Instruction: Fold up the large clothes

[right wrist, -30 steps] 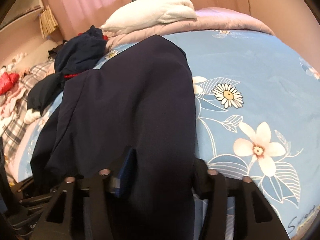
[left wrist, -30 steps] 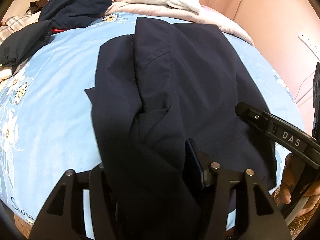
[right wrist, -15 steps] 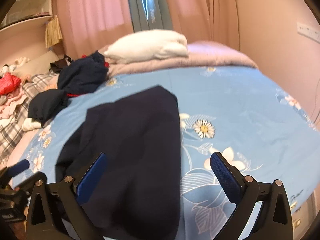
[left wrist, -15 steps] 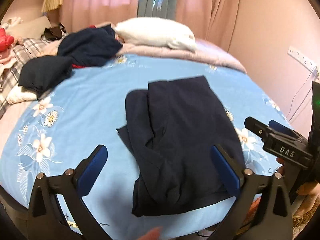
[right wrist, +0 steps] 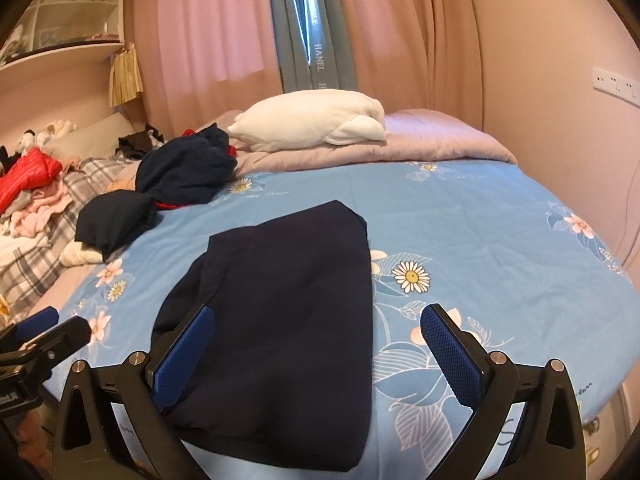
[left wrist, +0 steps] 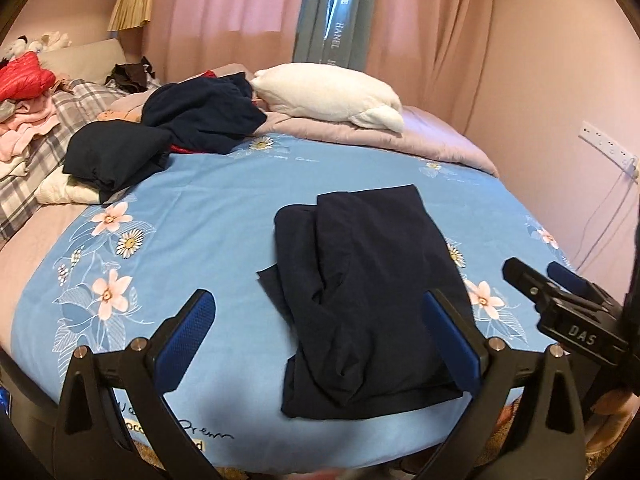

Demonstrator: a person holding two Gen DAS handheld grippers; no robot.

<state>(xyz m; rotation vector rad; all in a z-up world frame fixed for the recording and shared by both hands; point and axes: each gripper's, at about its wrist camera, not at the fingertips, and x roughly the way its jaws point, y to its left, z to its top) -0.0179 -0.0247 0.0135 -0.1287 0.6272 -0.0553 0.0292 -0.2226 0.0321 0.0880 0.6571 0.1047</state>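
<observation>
Garment: navy garment point(left wrist: 372, 300), soft, limp, probably light.
Hold: near hem corners.
Tongs: left gripper point(left wrist: 320, 336), right gripper point(right wrist: 316, 344) released, empty.

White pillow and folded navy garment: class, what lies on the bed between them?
Only folded lilac quilt and bare floral blue sheet, shown in both wrist views.

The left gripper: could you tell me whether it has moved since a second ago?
Yes. The left gripper let go of the dark garment and drew back and up from it; the white pillow now sits lower in its view.
</observation>
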